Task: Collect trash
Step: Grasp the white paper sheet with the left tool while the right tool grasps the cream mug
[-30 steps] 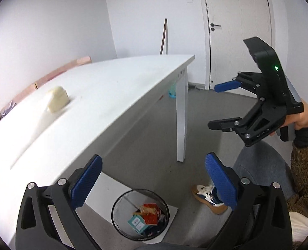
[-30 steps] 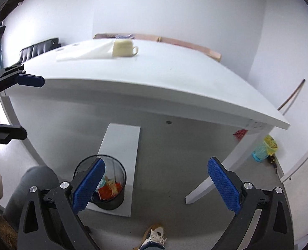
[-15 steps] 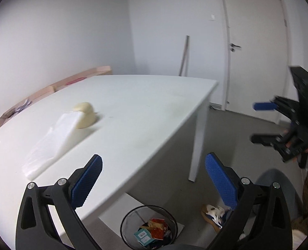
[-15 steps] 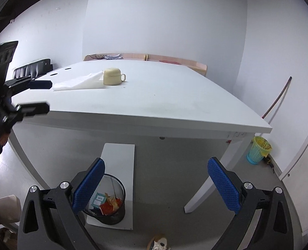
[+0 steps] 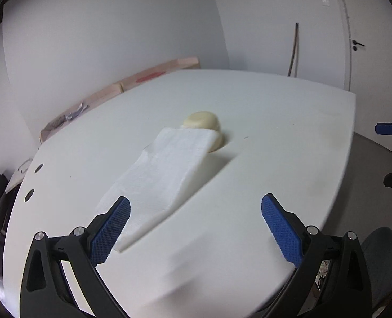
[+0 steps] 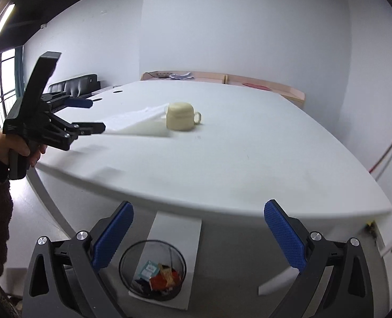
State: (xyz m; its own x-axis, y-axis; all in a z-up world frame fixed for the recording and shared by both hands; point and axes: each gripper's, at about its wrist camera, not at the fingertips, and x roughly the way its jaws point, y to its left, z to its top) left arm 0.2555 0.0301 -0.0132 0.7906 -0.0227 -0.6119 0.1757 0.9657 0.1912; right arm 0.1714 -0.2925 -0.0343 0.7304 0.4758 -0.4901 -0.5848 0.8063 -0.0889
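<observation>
White napkin (image 5: pixel 164 169) flat on table, one end against cream cup (image 5: pixel 205 129)

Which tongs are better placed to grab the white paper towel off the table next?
Left. The left tongs are open over the table with the paper towel's near end by one finger. The right tongs are open too, but hang off the table edge above the trash bin.

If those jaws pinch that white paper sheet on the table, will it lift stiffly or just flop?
The white paper sheet looks thin and soft like tissue, so it would probably droop and weigh almost nothing. Its far end lies against the cream cup, so pulling may drag on or nudge the cup. Flat on the table, its edge could be hard to pinch.
</observation>
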